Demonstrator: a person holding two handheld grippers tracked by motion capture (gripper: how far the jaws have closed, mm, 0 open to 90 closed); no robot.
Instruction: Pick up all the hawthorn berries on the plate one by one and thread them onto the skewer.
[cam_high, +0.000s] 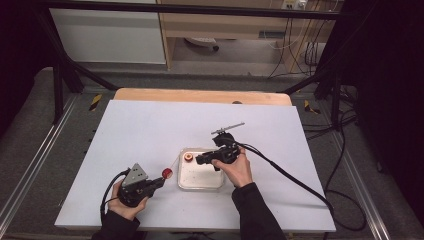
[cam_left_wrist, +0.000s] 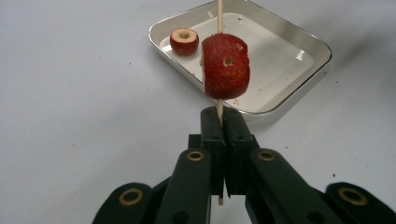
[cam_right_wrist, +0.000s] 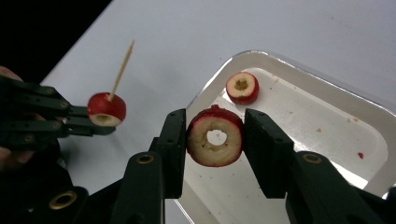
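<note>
My left gripper (cam_left_wrist: 219, 116) is shut on the lower end of a thin wooden skewer (cam_left_wrist: 219, 14). A cored red fruit piece (cam_left_wrist: 226, 65) is threaded on the skewer just above the jaws. In the high view this gripper (cam_high: 161, 182) sits left of a shallow white tray (cam_high: 181, 181), with the skewered fruit (cam_high: 167, 173) beside the tray's rim. My right gripper (cam_right_wrist: 215, 135) hovers over the tray (cam_right_wrist: 327, 135), shut on a red fruit ring (cam_right_wrist: 205, 150) whose cored hole faces the camera. Another cored fruit piece (cam_right_wrist: 242, 87) lies in the tray's far corner.
The tray rests near the middle of a white board (cam_high: 150, 130) laid on a wooden table (cam_high: 200, 95). The right gripper's black cable (cam_high: 290, 175) trails off the board to the right. Black frame bars (cam_high: 60, 85) stand at the back corners.
</note>
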